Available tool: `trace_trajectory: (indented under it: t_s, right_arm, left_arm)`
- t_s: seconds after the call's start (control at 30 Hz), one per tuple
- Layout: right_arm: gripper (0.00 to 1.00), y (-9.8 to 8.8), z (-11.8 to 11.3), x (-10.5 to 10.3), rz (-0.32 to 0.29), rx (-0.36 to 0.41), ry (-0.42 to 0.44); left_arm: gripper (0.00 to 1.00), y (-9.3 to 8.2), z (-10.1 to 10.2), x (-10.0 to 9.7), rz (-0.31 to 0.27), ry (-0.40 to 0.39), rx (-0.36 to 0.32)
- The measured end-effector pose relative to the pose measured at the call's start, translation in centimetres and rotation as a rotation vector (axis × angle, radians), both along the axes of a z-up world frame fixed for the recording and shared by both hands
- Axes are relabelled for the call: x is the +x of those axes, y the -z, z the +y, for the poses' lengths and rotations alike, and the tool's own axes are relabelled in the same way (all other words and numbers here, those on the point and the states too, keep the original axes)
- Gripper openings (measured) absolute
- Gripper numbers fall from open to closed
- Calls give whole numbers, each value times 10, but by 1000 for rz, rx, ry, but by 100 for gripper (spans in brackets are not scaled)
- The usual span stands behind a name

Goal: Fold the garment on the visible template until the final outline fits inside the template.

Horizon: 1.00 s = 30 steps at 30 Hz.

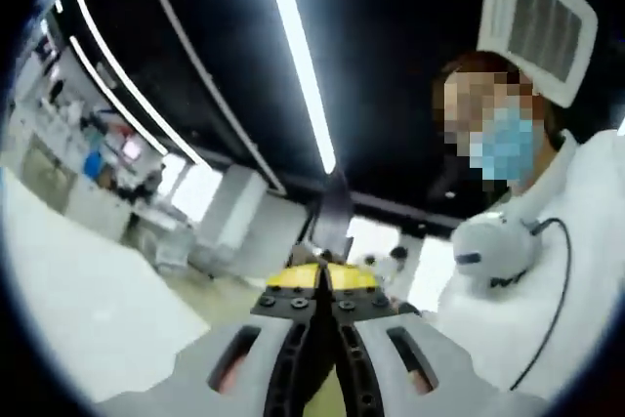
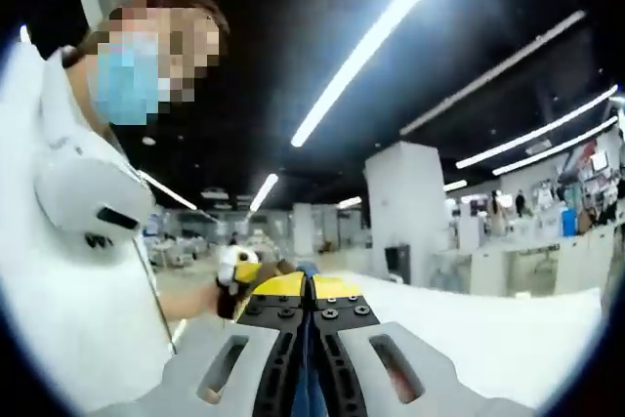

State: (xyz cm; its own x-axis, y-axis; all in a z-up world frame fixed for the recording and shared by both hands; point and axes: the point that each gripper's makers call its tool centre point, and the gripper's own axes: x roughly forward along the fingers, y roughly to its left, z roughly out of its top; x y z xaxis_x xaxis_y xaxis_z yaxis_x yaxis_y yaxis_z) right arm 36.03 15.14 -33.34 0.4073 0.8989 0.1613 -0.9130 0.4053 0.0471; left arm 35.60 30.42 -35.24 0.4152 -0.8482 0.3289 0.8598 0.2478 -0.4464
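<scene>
Your left gripper (image 1: 324,285) pinches a thin dark strip of garment (image 1: 333,212) rising from its fingers. Your right gripper (image 2: 311,290) clamps blue garment (image 2: 311,393) between closed fingers.

Person (image 1: 547,241) right of the left tool (image 1: 322,285) — ceiling light (image 1: 298,56) overhead

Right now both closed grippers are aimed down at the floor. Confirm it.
Wrong direction. The closed left gripper and right gripper are aimed up at the ceiling lights, as the left gripper view and right gripper view show.
</scene>
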Motion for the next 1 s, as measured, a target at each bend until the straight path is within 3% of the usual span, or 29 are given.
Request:
trace_trajectory:
  t_s: [0.1, 0.2, 0.23, 0.33, 0.5, 0.77, 1.0]
  right_arm:
    - [1, 49, -6, 38, 122, -105, 115]
    - [1, 80, 2, 62, 201, -186, 193]
    - [1, 83, 2, 64, 207, -196, 198]
    - [1, 111, 4, 80, 244, -272, 221]
    - [1, 134, 7, 97, 286, -286, 227]
    - [1, 166, -3, 134, 385, -298, 281]
    - [1, 185, -3, 162, 412, -334, 294]
  left_arm:
    - [0, 37, 2, 34, 86, -94, 98]
    - [0, 65, 5, 62, 145, -172, 191]
    - [0, 68, 4, 64, 148, -176, 202]
    - [0, 101, 8, 89, 211, -221, 320]
    - [0, 117, 6, 104, 248, -214, 329]
    - [0, 144, 16, 137, 323, -266, 350]
    - [0, 161, 13, 160, 370, -286, 358]
